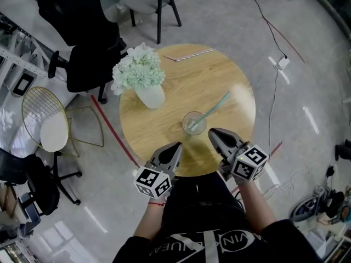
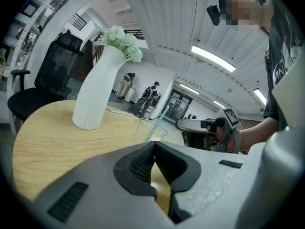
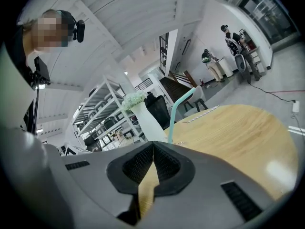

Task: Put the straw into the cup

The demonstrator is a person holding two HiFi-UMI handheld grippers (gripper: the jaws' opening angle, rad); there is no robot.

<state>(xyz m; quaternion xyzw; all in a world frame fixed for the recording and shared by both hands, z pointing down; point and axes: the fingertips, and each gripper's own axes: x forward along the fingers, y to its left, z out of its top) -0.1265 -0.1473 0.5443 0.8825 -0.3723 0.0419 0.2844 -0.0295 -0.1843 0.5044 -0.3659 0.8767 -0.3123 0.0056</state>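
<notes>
A clear cup (image 1: 194, 123) stands on the round wooden table (image 1: 219, 75), with a teal straw (image 1: 215, 108) inside it leaning toward the far right. My left gripper (image 1: 176, 147) is shut and empty, just short of the cup at the table's near edge. My right gripper (image 1: 214, 132) is also shut and empty, close to the cup's right side. In the left gripper view the cup (image 2: 151, 130) and straw (image 2: 160, 119) show beyond the shut jaws (image 2: 153, 145). In the right gripper view the straw (image 3: 178, 109) rises above the shut jaws (image 3: 152, 146).
A white vase of pale green flowers (image 1: 144, 78) stands at the table's left, behind the cup. A striped paper strip (image 1: 190, 53) lies at the far edge. Chairs (image 1: 88, 64) crowd the left side; a cable (image 1: 272, 86) runs across the floor at right.
</notes>
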